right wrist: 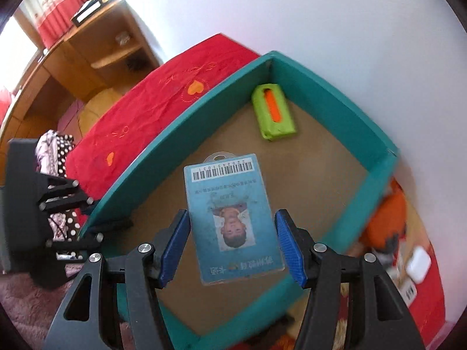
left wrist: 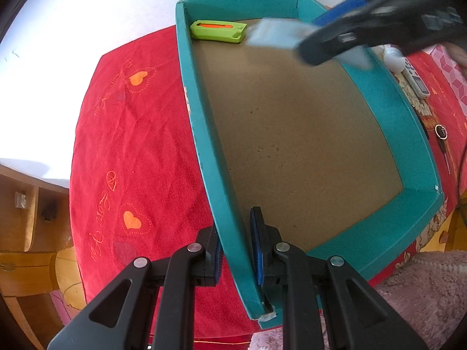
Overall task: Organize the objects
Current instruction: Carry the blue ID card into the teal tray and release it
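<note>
A teal box (left wrist: 405, 116) with a brown floor sits on a red cloth. My left gripper (left wrist: 236, 233) is shut on the box's near left wall, one finger outside and one inside. In the far corner of the box lies a green utility knife (left wrist: 217, 31) with an orange slider. My right gripper (right wrist: 232, 215) hangs over the box (right wrist: 163, 148), shut on a blue ID card (right wrist: 233, 192) in a clear holder, its blue pads against the card's long edges. The knife (right wrist: 273, 113) lies beyond the card. In the left wrist view the right gripper (left wrist: 321, 43) and the card (left wrist: 274, 33) are blurred.
The red cloth (left wrist: 131, 145) with orange hearts covers the surface left of the box. To the box's right lie a remote control (left wrist: 417, 81), a watch (left wrist: 440, 131), an orange object (right wrist: 385, 221) and a white charger (right wrist: 417, 264). A wooden shelf (right wrist: 102, 43) stands behind. Below lies a pink rug (left wrist: 423, 285).
</note>
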A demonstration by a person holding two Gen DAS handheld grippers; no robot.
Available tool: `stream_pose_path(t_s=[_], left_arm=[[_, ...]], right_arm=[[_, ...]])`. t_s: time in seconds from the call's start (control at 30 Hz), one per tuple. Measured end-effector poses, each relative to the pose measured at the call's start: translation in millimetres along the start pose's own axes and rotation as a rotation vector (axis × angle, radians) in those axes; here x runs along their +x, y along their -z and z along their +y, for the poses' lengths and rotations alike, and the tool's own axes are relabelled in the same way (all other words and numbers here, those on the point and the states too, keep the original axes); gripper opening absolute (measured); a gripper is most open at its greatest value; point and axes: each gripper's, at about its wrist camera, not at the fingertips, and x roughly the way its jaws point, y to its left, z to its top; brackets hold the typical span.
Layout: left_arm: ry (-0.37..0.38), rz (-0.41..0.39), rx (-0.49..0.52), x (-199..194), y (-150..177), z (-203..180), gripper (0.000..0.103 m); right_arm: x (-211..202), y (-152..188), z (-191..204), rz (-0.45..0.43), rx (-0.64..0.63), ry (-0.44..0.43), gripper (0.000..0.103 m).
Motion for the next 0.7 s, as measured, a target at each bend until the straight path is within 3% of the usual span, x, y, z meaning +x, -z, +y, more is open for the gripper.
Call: stream_pose_path(t_s=[0.33,0.7], left_arm=[[0.013,-0.004,-0.017,-0.1,2.2,4.4,0.015],[0.020,-0.002,-0.026,1.5,3.3,9.2,0.015]], right_arm=[[45.6,-24.5,-3.5,0.040,0.015,-0.021,0.061],[57.4,-43.2,-16.1,0.003,0.074,0.056,0.061]])
